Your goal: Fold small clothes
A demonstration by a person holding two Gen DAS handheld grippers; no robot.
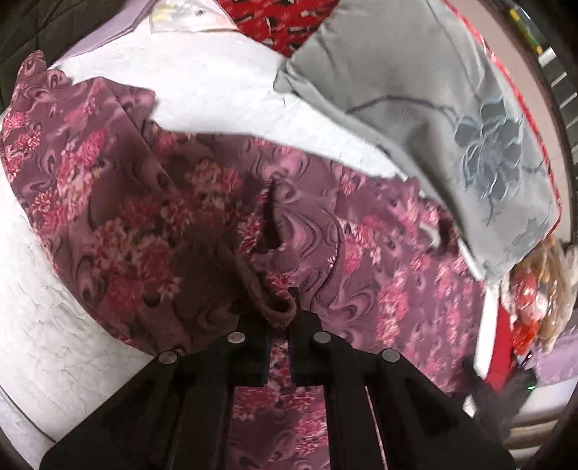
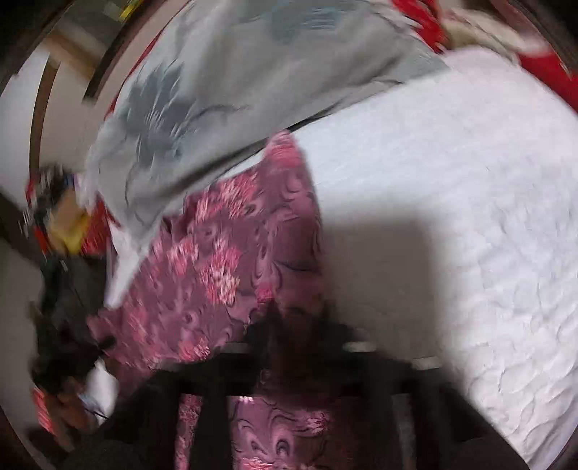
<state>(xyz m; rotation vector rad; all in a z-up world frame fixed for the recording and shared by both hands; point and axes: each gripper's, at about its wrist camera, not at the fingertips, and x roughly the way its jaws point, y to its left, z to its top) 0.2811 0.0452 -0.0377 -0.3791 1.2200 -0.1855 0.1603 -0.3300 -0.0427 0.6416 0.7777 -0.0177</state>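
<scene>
At the bottom of the left wrist view, the left gripper (image 1: 279,318) has its two black fingers (image 1: 309,347) closed on a bunched, rolled edge of the floral garment (image 1: 151,217), a mauve cloth printed with pink and red blossoms. From that pinch the cloth spreads out left and right over the white quilted bed cover (image 1: 65,343), with a dark slit or fold near its middle. Beyond it, to the right, a grey pillow (image 1: 433,108) with a stitched blue-grey flower lies partly over the garment's far edge, and a red patterned fabric (image 1: 278,21) shows past the pillow.

In the blurred right wrist view, the right gripper (image 2: 296,325) sits over another edge of the floral garment (image 2: 224,253); cloth passes between its fingers, but I cannot tell whether they are clamped on it. The bed cover (image 2: 451,217) fills the right side, and the grey pillow (image 2: 216,90) lies farther off, touching the garment's upper edge.
</scene>
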